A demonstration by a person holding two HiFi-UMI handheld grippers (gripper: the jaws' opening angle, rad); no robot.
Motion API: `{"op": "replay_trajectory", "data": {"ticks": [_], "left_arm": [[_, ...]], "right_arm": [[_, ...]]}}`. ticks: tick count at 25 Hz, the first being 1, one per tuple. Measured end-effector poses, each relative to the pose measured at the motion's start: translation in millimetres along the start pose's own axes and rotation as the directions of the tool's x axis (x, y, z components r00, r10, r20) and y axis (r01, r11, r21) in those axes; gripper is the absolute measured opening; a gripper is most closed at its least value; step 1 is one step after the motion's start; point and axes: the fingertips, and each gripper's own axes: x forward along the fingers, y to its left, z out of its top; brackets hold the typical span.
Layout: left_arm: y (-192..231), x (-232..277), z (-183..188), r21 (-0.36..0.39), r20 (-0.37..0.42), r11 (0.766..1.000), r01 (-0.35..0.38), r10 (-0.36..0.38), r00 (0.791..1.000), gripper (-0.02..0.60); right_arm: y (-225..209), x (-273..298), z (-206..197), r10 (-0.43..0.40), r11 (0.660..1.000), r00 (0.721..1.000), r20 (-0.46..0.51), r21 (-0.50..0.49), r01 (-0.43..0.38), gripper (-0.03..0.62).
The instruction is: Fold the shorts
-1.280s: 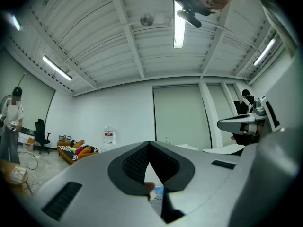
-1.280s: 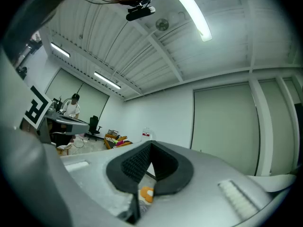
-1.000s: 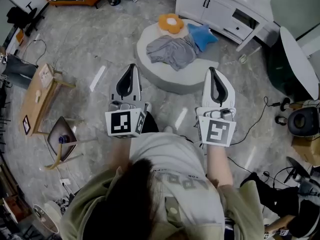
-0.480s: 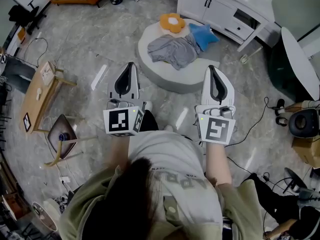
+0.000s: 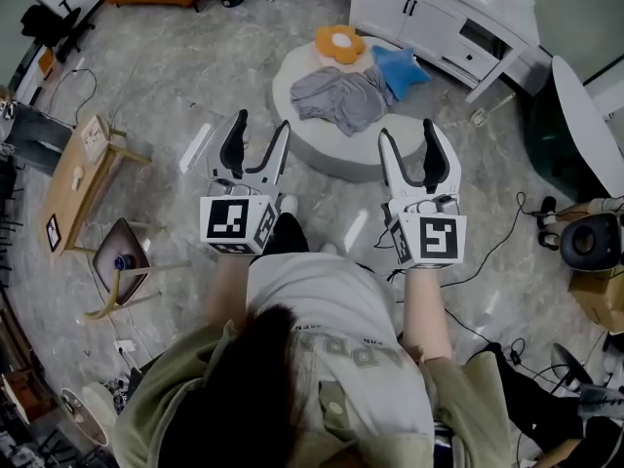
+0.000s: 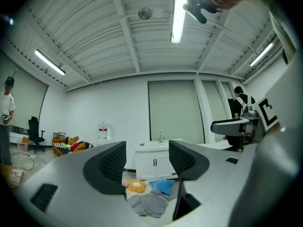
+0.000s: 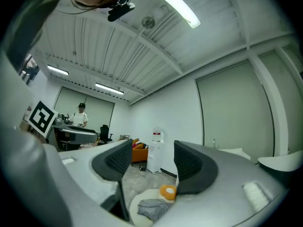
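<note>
Grey shorts [image 5: 336, 97] lie crumpled on a round white ottoman [image 5: 331, 149] ahead of me; they also show as the grey shorts [image 6: 150, 205] in the left gripper view and the grey shorts [image 7: 152, 208] in the right gripper view. My left gripper [image 5: 255, 130] and right gripper [image 5: 408, 140] are held side by side short of the ottoman, pointing level toward it. The jaws of both have just been opening and stand apart with nothing between them. Neither touches the shorts.
An orange flower cushion [image 5: 338, 43] and a blue star cushion [image 5: 395, 67] rest on the ottoman behind the shorts. A white cabinet [image 5: 439, 18] stands beyond. A small wooden table [image 5: 83, 178] and chair [image 5: 122, 271] are at the left. Cables trail on the floor at the right.
Both grippers went from shut to open. They stay in about the same place in front of the ottoman.
</note>
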Motion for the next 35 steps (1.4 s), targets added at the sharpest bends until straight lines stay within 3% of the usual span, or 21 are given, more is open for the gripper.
{"op": "replay_trajectory", "data": {"ticks": [5, 21, 27, 35], "left_arm": [[-0.1, 0.8, -2.0, 0.032, -0.019, 0.999, 0.010, -0.009, 1.000, 0.316], [42.7, 21.9, -24.9, 0.044, -0.096, 0.999, -0.012, 0.016, 0.995, 0.318], [97.4, 55.2, -46.4, 0.039, -0.143, 0.999, -0.023, 0.028, 0.989, 0.328], [192.9, 127.2, -63.4, 0.007, -0.177, 0.999, 0.035, -0.033, 0.984, 0.328]], "right_arm": [[-7.1, -5.0, -1.3, -0.023, 1.000, 1.000, -0.006, -0.013, 0.023, 0.265], [-23.6, 21.0, -32.3, -0.047, 0.999, 0.996, -0.079, 0.020, 0.048, 0.265], [-15.0, 77.8, -51.9, -0.047, 0.999, 0.993, -0.106, 0.022, 0.050, 0.265], [7.5, 177.3, -76.1, -0.115, 0.993, 0.981, -0.153, 0.007, 0.118, 0.265]]}}
